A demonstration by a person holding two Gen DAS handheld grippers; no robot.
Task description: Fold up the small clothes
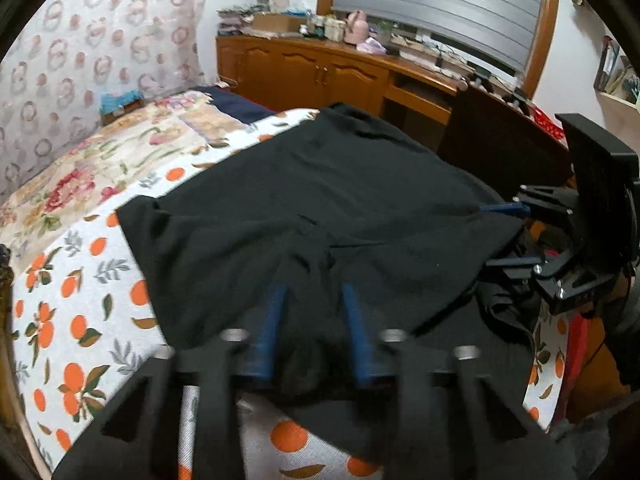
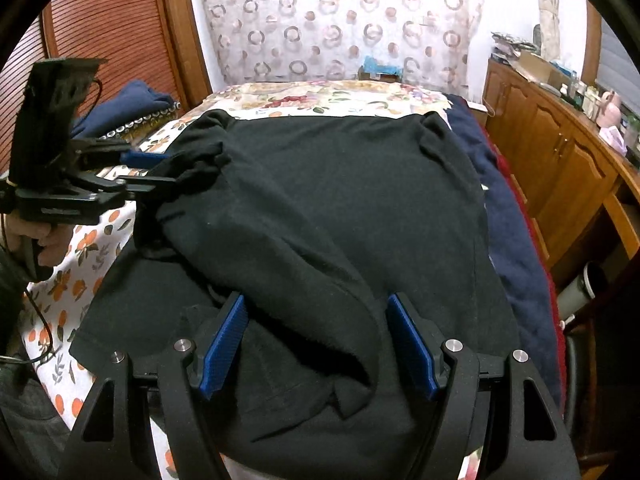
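Observation:
A black garment (image 1: 320, 200) lies spread on the bed, partly folded over itself; it fills the right wrist view (image 2: 340, 208). My left gripper (image 1: 314, 292) has bunched black cloth between its blue fingers (image 1: 272, 320) and looks closed on a fold at the near edge. It also shows at the left of the right wrist view (image 2: 160, 168), holding a raised fold. My right gripper (image 2: 316, 340) is open, its blue pads (image 2: 224, 348) wide apart over the garment's near edge. It shows at the right of the left wrist view (image 1: 508, 236).
The bed has an orange-print sheet (image 1: 80, 320) and a floral quilt (image 1: 120, 152). A navy blanket (image 2: 508, 216) lies along the bed's right side. A wooden cabinet (image 1: 320, 72) with clutter stands beyond. A patterned curtain (image 2: 340, 20) hangs behind the bed.

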